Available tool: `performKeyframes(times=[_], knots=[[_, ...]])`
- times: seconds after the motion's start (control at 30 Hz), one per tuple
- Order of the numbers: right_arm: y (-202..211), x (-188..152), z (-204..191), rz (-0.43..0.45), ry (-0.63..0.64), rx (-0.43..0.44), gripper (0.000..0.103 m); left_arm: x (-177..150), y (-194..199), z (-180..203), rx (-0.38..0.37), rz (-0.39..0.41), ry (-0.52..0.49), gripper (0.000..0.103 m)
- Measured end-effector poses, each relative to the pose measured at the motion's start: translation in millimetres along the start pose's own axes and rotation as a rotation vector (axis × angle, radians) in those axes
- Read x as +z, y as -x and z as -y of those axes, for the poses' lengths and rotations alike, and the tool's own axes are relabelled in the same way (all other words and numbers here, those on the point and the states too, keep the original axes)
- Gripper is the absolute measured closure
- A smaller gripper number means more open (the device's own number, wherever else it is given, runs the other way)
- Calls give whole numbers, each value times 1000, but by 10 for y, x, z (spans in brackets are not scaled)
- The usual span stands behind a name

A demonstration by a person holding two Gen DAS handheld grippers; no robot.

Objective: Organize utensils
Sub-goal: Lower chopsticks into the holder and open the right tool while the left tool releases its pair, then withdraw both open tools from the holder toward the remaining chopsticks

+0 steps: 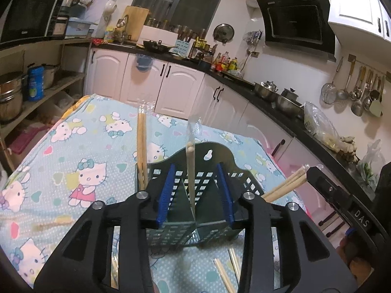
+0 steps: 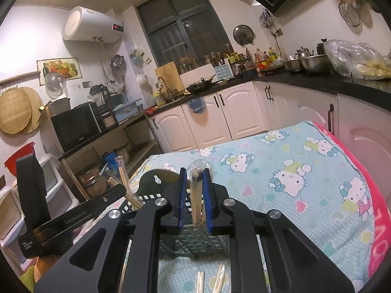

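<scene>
A dark green slotted utensil caddy (image 1: 210, 153) stands on the table. My left gripper (image 1: 195, 166) is open over it; a wrapped chopstick pair (image 1: 191, 161) stands upright between the blue pads (image 1: 166, 193), clear of both. Another pair (image 1: 141, 144) stands in the caddy's left part, and a third (image 1: 286, 183) leans out to the right. My right gripper (image 2: 194, 171) hangs over the caddy (image 2: 156, 180) with its pads narrowly apart; a chopstick pair (image 2: 196, 195) stands between them with thin gaps on each side. Loose wrapped chopsticks (image 1: 223, 274) (image 2: 200, 280) lie on the cloth in front.
A light blue cartoon-cat cloth (image 1: 85, 146) (image 2: 293, 158) covers the table, with a pink edge (image 2: 376, 219) on the right. White cabinets (image 1: 180, 85) under a black counter (image 1: 281, 105) run behind and to the right. Open shelves with pots (image 1: 12, 95) stand at left.
</scene>
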State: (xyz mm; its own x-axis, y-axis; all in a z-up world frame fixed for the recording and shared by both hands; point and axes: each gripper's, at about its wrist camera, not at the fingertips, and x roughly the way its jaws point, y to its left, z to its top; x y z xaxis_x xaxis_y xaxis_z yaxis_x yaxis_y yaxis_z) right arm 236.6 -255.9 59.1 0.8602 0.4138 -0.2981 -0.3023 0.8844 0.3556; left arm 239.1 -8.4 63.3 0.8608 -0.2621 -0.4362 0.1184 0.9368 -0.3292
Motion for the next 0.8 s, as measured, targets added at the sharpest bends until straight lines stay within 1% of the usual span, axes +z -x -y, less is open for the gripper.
performKeyframes(times=[0.07,0.23,0.33,0.43,0.5,0.63,0.73,0.8], knots=[[13,-13,-6,-5,0,-2,84,-15,27,-12,0,-3,5,74],[54,-21,-13,-12,-3,-2,79,-34,87,-32,-1,-10,13,69],[66,-28,-16,-16,-2,-2,76,-60,135,-37,-2,-19,18,60],[104,-62,-23,-27,2,-2,73,-82,171,-33,-1,-33,19,57],[123,-89,-28,-36,4,-1,72,-103,204,-36,2,-39,20,52],[169,-148,-48,-55,6,4,67,-136,265,-47,6,-46,21,46],[211,-193,-74,-67,17,6,62,-158,309,-47,6,-49,20,40],[232,-210,-87,-71,20,5,61,-180,343,-51,12,-50,22,35]])
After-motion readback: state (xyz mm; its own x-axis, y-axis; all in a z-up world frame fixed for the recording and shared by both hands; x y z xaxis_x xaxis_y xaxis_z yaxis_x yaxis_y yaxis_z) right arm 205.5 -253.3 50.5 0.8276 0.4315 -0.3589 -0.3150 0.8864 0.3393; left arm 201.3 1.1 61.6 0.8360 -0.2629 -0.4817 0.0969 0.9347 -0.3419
